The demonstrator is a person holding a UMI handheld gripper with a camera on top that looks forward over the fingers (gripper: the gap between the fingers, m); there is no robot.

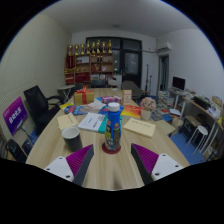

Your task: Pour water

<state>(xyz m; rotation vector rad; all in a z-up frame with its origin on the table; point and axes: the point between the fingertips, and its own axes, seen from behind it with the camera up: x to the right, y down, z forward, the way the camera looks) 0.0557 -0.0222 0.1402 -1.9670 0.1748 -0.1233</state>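
Note:
A bottle (113, 125) with a blue cap and a colourful label stands upright on a round dark red coaster (112, 149) on the long wooden table (110, 170). It is just ahead of my gripper (112, 163), on the line between the two fingers. The fingers stand wide apart, purple pads (79, 161) facing inward, and neither pad touches the bottle. A dark grey cup (72, 138) stands on the table to the left of the bottle, a little beyond the left finger.
Books and papers (92, 122) lie behind the bottle, a yellow sheet (140, 127) to its right. Further back the table holds several small objects. Black office chairs (38, 103) stand on the left, shelves (90, 60) at the far wall.

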